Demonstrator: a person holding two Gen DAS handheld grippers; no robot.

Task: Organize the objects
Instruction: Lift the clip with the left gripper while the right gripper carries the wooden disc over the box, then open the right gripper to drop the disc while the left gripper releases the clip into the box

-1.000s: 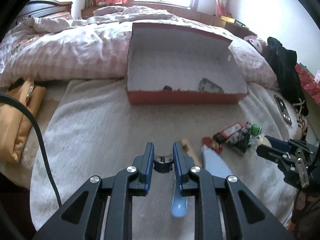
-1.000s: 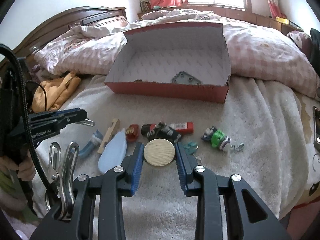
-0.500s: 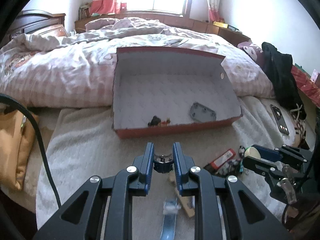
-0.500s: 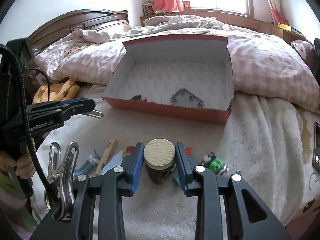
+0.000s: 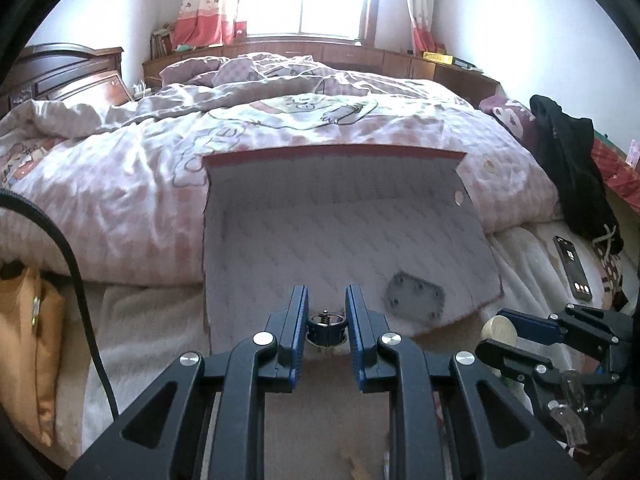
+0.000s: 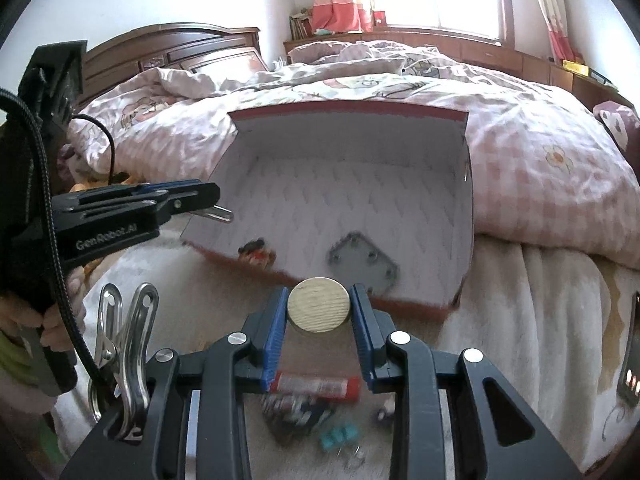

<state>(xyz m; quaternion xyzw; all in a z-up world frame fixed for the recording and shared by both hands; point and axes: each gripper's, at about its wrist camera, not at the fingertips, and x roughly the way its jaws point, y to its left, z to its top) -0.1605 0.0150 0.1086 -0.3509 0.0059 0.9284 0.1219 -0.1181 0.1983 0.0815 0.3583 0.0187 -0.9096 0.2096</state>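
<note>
My left gripper (image 5: 327, 316) is shut on a small dark blue clip (image 5: 326, 327) with a metal spring, held over the front edge of the open red box (image 5: 332, 152). My right gripper (image 6: 319, 312) is shut on a jar with a round wooden lid (image 6: 319, 310), held just in front of the box (image 6: 460, 216). In the box lie a grey plate with holes (image 6: 362, 260) and a small dark toy (image 6: 256, 254). The left gripper also shows in the right wrist view (image 6: 218, 210), at the box's left wall.
Loose items lie on the white blanket under the right gripper: a red tube (image 6: 316, 384), a teal piece (image 6: 338, 436). A phone (image 5: 572, 268) lies to the right, a tan bag (image 5: 28, 344) to the left. A pink quilt (image 5: 120, 184) is bunched behind the box.
Both grippers have risen and moved forward toward the box with their objects; the left now hangs over the box's front edge, the right is close in front of it.
</note>
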